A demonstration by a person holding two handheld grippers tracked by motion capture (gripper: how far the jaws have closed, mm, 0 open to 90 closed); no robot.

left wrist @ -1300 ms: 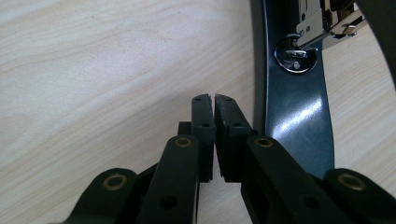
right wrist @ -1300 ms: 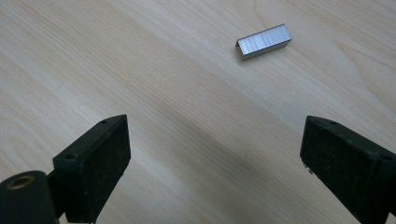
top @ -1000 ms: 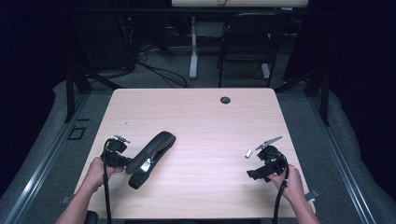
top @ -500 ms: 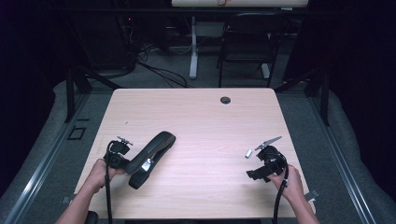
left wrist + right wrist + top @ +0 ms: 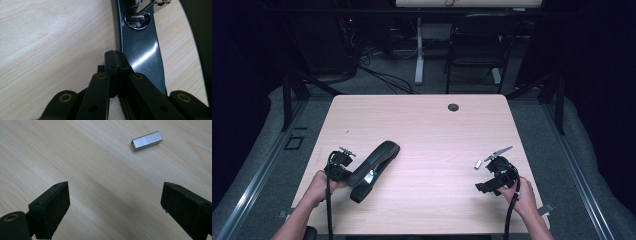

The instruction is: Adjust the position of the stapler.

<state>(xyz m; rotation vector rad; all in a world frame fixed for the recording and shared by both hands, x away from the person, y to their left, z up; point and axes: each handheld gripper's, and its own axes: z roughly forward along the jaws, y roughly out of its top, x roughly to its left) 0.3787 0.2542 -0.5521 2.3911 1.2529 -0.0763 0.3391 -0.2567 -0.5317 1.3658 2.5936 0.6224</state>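
Note:
A black stapler (image 5: 374, 162) lies opened out on the wooden table (image 5: 422, 120), left of centre. Its flat base (image 5: 141, 52) with the shiny anvil (image 5: 137, 18) runs up the left gripper view. My left gripper (image 5: 352, 172) (image 5: 116, 58) is shut, its tips resting against the left edge of that base; I see nothing between the jaws. A short silver strip of staples (image 5: 478, 163) (image 5: 147, 140) lies at the right. My right gripper (image 5: 484, 176) (image 5: 115, 202) stands open just short of the strip, with bare table between its pads.
A dark cable hole (image 5: 453, 107) sits near the table's far edge. Beyond the table stand a chair (image 5: 477, 45) and a white desk leg (image 5: 419, 50), with cables on the floor.

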